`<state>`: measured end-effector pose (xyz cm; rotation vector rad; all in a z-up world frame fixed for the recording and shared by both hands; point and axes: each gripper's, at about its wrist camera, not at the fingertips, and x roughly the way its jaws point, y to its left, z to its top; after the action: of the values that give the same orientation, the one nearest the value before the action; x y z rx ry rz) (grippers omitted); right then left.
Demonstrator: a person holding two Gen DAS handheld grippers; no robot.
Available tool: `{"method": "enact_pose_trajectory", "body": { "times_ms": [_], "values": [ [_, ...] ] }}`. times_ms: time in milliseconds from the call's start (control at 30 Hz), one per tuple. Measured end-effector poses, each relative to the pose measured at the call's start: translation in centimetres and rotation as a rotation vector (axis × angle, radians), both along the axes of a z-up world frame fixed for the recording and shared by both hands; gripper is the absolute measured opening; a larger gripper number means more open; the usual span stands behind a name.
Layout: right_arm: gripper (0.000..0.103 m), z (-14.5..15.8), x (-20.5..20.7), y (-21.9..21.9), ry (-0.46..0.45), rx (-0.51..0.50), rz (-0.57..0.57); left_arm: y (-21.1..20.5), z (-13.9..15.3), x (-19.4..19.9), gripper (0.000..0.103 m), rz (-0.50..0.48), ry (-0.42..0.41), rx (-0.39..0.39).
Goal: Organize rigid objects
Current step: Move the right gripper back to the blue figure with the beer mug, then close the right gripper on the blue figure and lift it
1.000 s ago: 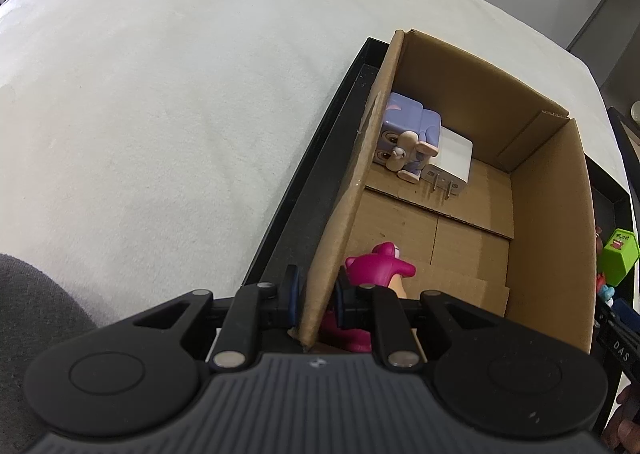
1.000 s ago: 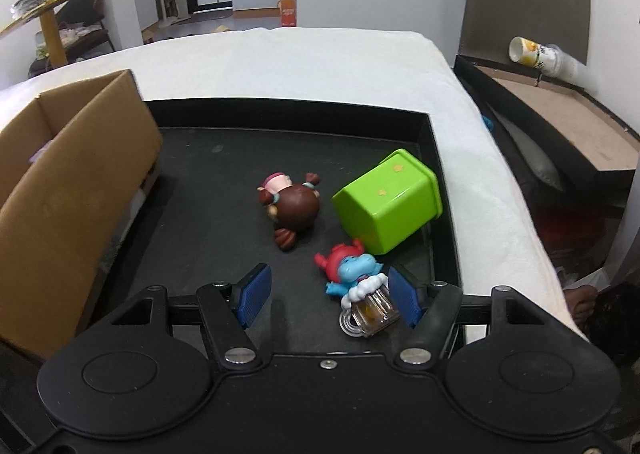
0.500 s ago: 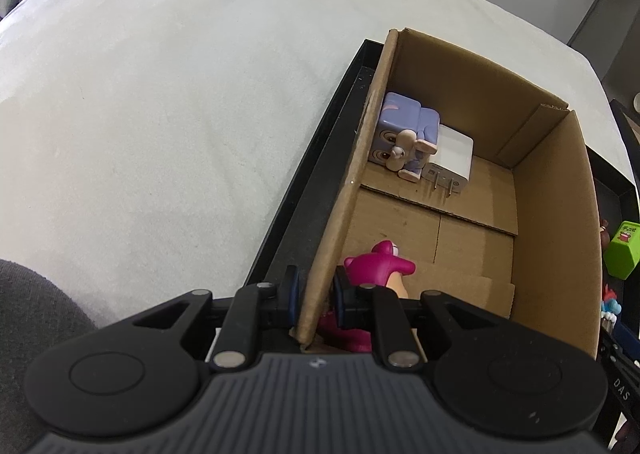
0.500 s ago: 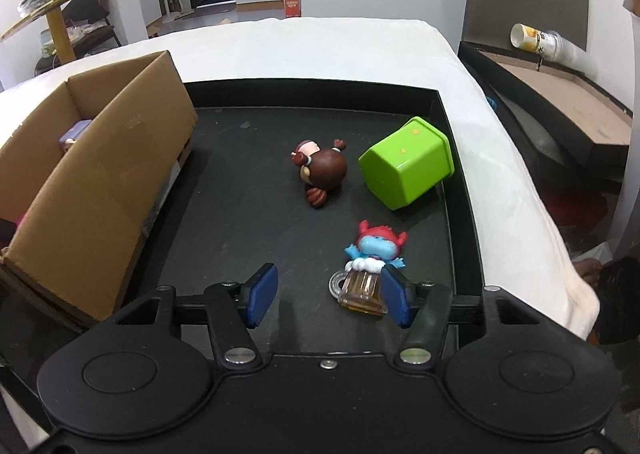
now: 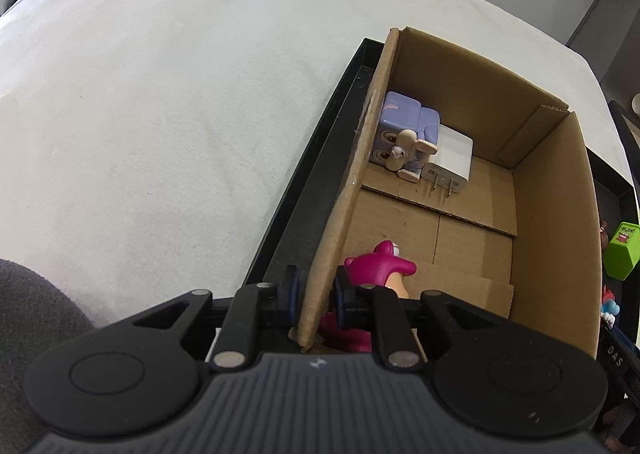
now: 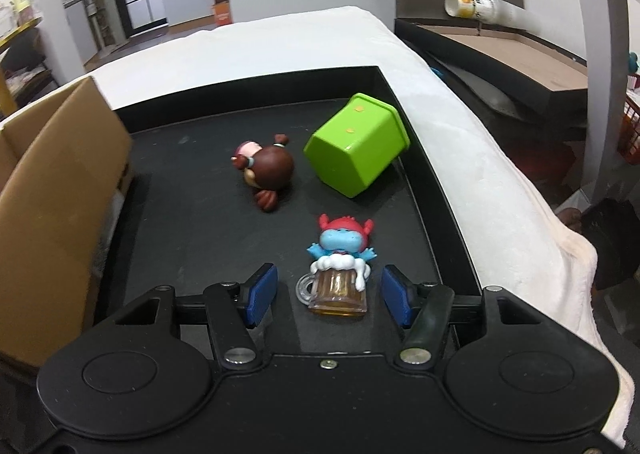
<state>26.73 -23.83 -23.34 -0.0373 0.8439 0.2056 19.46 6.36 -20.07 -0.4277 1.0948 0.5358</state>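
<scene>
Black tray (image 6: 420, 174) on white-covered counter (image 5: 160, 94). In it: cardboard box (image 5: 552, 238), green cup (image 6: 356, 148) on its side, brown figure (image 6: 268, 170), blue figure with beer mug (image 6: 340, 270). Box holds purple toy (image 5: 404, 134), white charger (image 5: 452, 158), pink toy (image 5: 376, 266). Left gripper (image 5: 316, 294) fingers pinch box wall. Right gripper (image 6: 328, 294) fingers spread, opening, straddle mug figure, not touching.

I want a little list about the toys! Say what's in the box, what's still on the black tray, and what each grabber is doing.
In the cardboard box: purple cube toy, white plug, pink toy
On the black tray: brown figure, green cup on its side, blue figure with beer mug
Left gripper: clamped on the box's wall
Right gripper: jaws opening, blue figure between them, pads not touching it
</scene>
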Motion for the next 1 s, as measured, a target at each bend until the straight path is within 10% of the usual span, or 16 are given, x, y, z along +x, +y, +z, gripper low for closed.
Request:
{"method": "enact_pose_trajectory", "body": {
  "times_ms": [1000],
  "values": [
    [0.038,0.3,-0.4,1.2,-0.069,-0.065,-0.094,0.5,-0.4,-0.3,0.017,0.01,-0.02,-0.072]
  ]
}}
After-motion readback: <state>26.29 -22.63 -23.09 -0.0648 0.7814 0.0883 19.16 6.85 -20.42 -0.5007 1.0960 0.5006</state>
